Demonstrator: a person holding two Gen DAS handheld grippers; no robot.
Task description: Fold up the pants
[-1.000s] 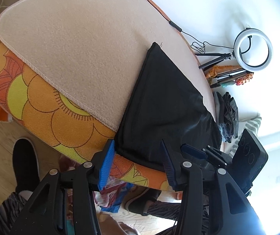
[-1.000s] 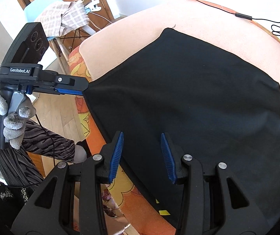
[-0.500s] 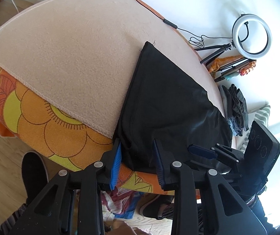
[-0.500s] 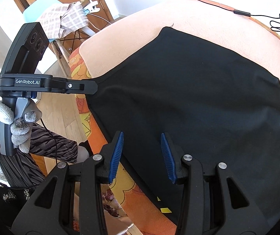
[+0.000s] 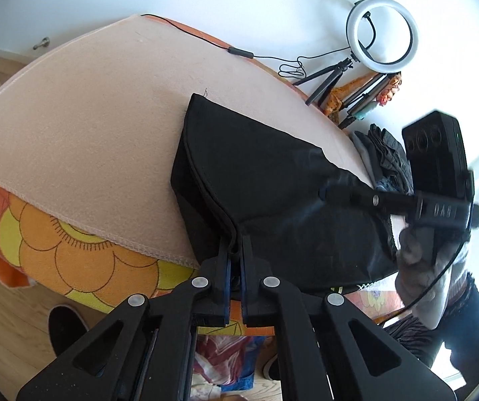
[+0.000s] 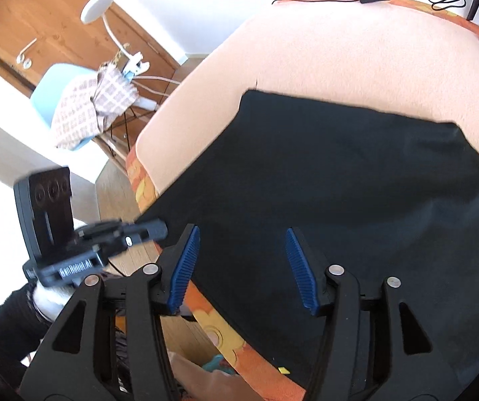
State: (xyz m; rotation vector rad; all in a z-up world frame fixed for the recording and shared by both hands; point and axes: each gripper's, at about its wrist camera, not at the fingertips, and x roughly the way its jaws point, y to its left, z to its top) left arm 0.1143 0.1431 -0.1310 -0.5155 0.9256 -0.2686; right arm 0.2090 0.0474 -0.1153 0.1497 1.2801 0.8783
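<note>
Black pants lie folded on a beige mat over an orange flowered table cover. My left gripper is shut on the near left corner of the pants and lifts that edge, so the fabric peaks at the fingers. In the right wrist view the pants spread flat and my right gripper is open above their near edge, touching nothing. The left gripper shows there at the pants' left corner. The right gripper shows in the left wrist view over the pants' right side.
A ring light on a tripod and a black cable lie at the far edge. A pile of dark clothes sits at the right. A blue chair with a checked cloth stands by a wooden door.
My left gripper has closed on the near left corner of the pants and raised it. My right gripper stayed open and moved in over the pants.
</note>
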